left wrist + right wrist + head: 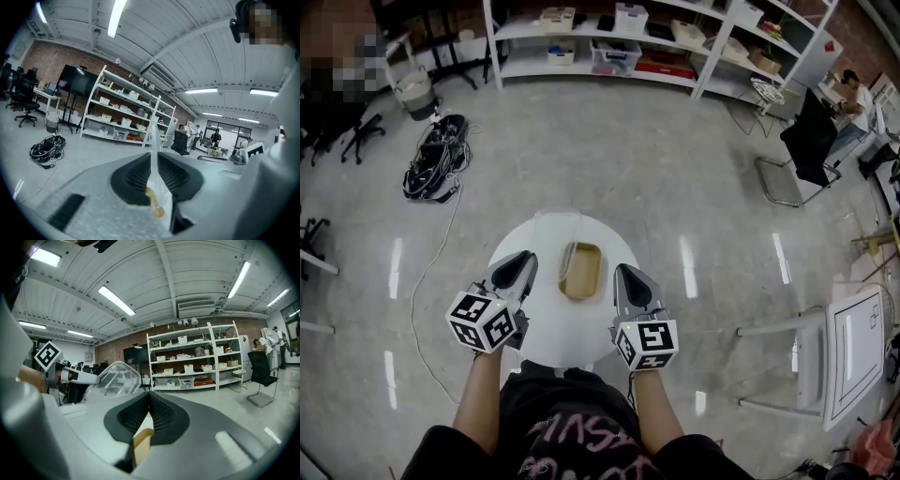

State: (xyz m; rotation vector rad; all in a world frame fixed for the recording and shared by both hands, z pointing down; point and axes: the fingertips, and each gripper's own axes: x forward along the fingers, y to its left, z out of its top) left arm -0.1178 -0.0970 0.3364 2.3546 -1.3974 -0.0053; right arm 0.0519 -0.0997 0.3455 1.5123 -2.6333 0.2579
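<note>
Left claw [521, 260] [153, 157] is held low over the round table [546, 328], forearm straight behind it. Its jaws are pressed together on a thin sheet of the clear lid [153, 140] [115, 378], which stands up between them.

Right claw [625, 272] [149, 397] sits level with the left one and parallel to it. Its jaws are closed on a tan edge of the tray [581, 272] [142, 445].

The tray lies between the two claws, and nothing else stands on the table.

Beyond the claw tips lies bare floor, then the shelving [656, 37]. Well apart are a cable bundle [436, 159] ahead-left of the left claw, a chair [802, 150] ahead-right of the right claw, and a white stand [853, 356] to that claw's right. The table rim curves close outside each claw.
</note>
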